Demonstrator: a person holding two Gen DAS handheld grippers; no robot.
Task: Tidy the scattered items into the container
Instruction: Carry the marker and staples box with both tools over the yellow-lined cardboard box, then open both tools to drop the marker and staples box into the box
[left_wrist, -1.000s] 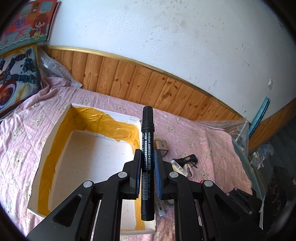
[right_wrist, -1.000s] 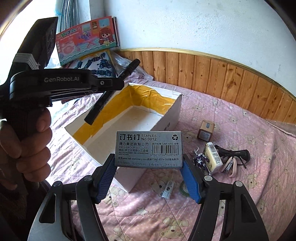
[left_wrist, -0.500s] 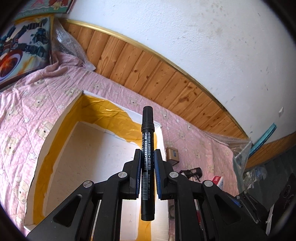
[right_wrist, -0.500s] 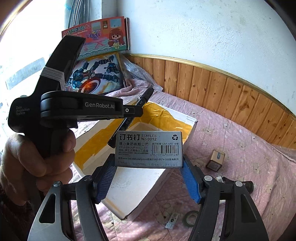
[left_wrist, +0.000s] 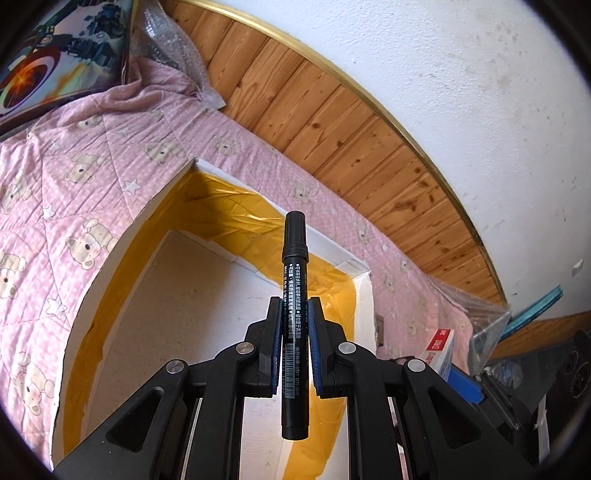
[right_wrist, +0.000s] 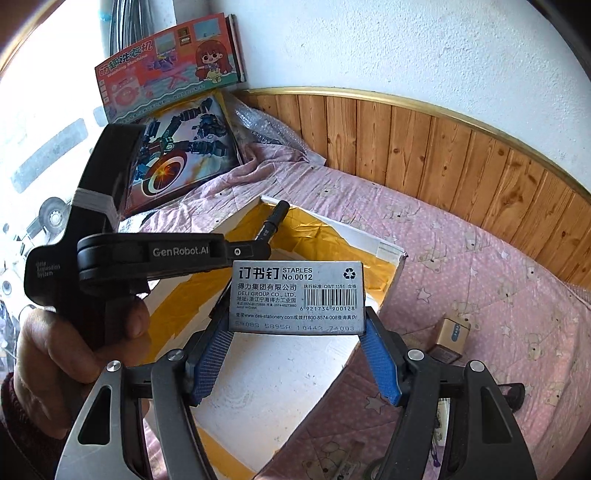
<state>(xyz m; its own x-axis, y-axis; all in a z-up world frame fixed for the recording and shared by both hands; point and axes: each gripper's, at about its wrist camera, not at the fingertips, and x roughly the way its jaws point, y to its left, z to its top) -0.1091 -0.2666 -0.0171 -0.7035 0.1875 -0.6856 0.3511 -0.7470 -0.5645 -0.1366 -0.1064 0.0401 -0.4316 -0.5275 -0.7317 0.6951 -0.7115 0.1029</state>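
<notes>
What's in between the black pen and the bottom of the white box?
Nothing. In the left wrist view the marker hangs over the box's bare white floor.

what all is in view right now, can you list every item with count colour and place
marker: 1, black, clamped in left claw over box
staples box: 1, grey, held in right claw over box
box: 1, white with yellow tape, on quilt
quilt: 1, pink, under box
small carton: 1, tan, on quilt right of box
toy boxes: 2, colourful, against wall
hand: 1, gripping left claw handle
</notes>
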